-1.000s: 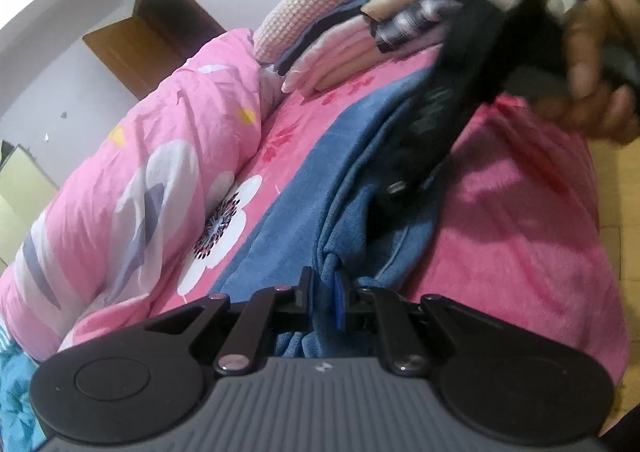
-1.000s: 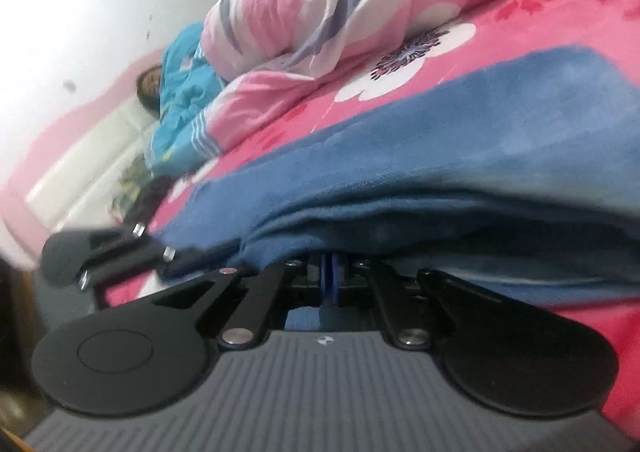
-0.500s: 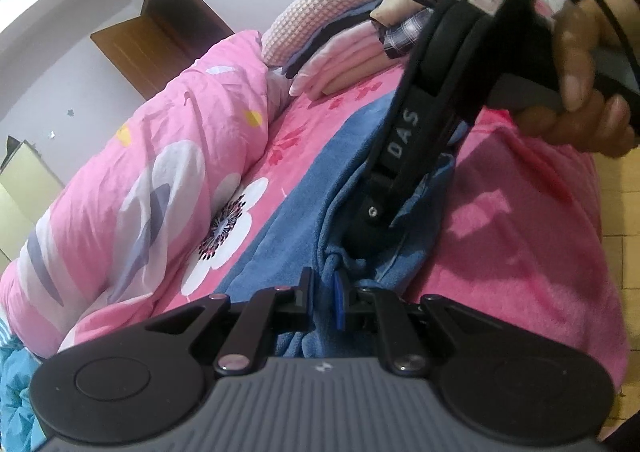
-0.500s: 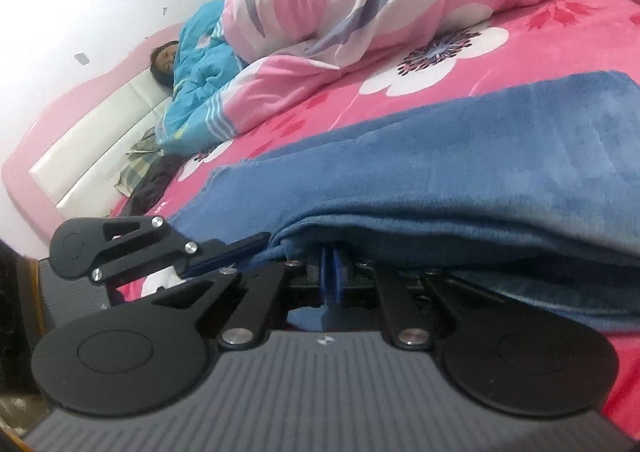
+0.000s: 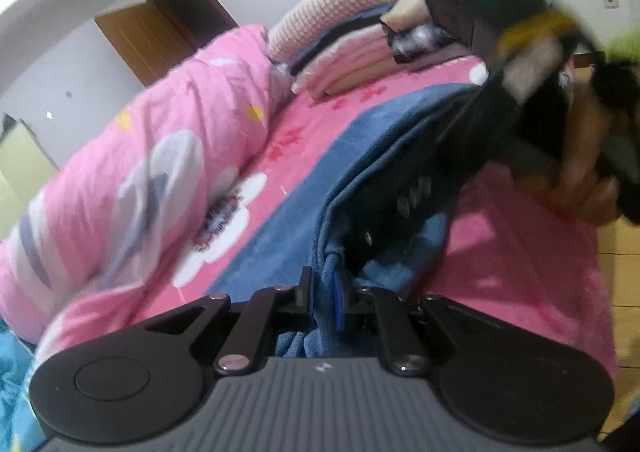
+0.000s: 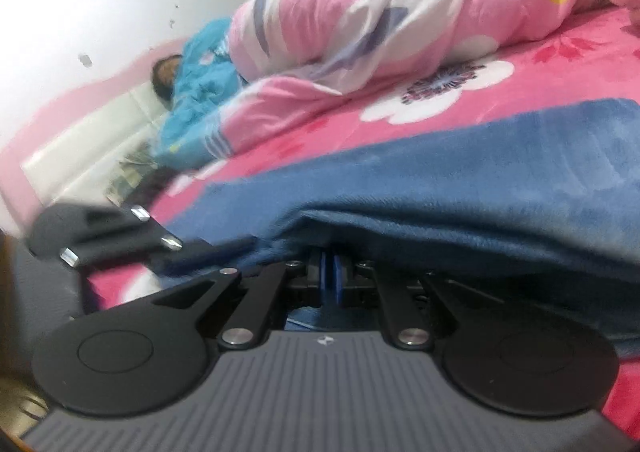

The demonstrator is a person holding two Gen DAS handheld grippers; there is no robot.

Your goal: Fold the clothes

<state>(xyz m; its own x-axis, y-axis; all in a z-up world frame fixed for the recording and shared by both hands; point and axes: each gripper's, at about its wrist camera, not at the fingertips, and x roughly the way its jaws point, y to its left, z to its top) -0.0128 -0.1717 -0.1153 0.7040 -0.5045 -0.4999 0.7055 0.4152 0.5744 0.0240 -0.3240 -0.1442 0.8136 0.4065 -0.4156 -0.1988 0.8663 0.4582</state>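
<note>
both grippers (image 5: 324, 302) (image 6: 330, 278) pinching blue garment (image 5: 280, 236)

The blue garment (image 5: 280, 220) is a soft, fleece-like fabric of uniform mid-blue colour. It lies lengthwise on the pink floral bed sheet (image 5: 512, 252), close to the sheet's front edge and beside the bunched pink quilt (image 5: 132, 172). The far portion lies flat. The near portion is doubled over, forming a thick layered fold with a rounded edge (image 6: 440, 228). One bunched corner is pinched between the closed fingers of the left gripper (image 5: 323, 302). The folded edge drapes over the right gripper (image 6: 330, 278), whose fingers are closed on the fabric.
</note>
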